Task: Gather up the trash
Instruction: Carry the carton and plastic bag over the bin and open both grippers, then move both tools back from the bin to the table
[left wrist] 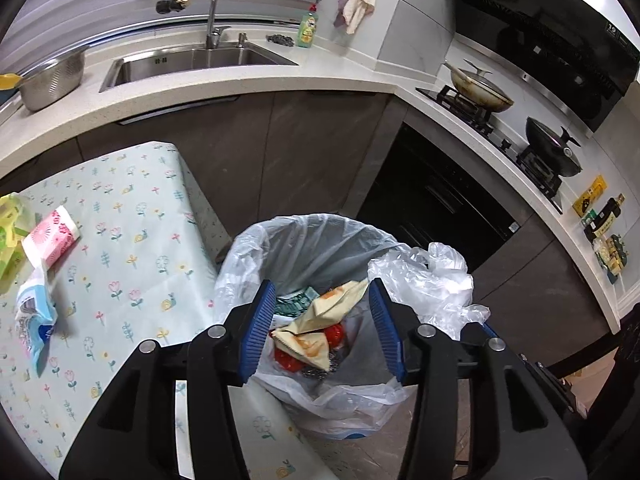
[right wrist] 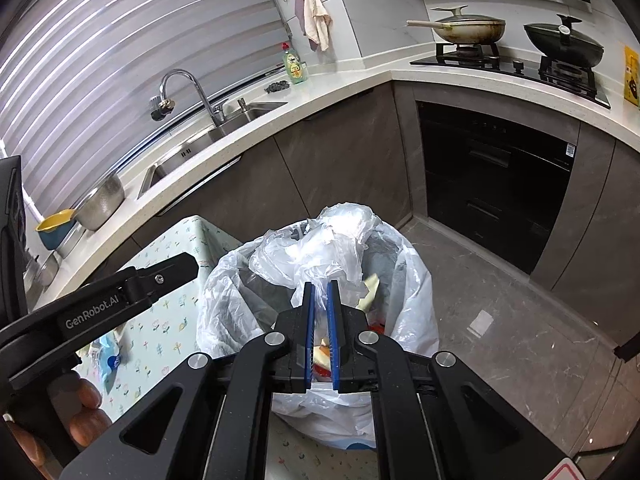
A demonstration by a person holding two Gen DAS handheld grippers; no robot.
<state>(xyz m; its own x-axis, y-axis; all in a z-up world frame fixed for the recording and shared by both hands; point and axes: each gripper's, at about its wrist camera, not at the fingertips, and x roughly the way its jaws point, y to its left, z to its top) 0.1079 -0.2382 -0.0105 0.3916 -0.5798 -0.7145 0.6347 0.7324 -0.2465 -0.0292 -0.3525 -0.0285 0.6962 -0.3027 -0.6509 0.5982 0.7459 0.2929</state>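
Left gripper [left wrist: 322, 332]: shown in the lower centre of its own wrist view, tilted downward, blue pads parted, nothing pressed between them.

Right gripper [right wrist: 320, 332]: shown in the lower centre of its own view, tilted downward, pads nearly together, clamped on a fold of thin plastic.

Left hand [right wrist: 80, 412]: fingers seen at lower left, wrapped around the left gripper's handle.

A flower-patterned tabletop [left wrist: 132, 216] carries a pink tissue pack [left wrist: 51, 236] and a blue-white wrapper [left wrist: 35, 320]; a bag-lined trash bin [left wrist: 304, 240] stands on the grey floor [right wrist: 500, 320] beside it.
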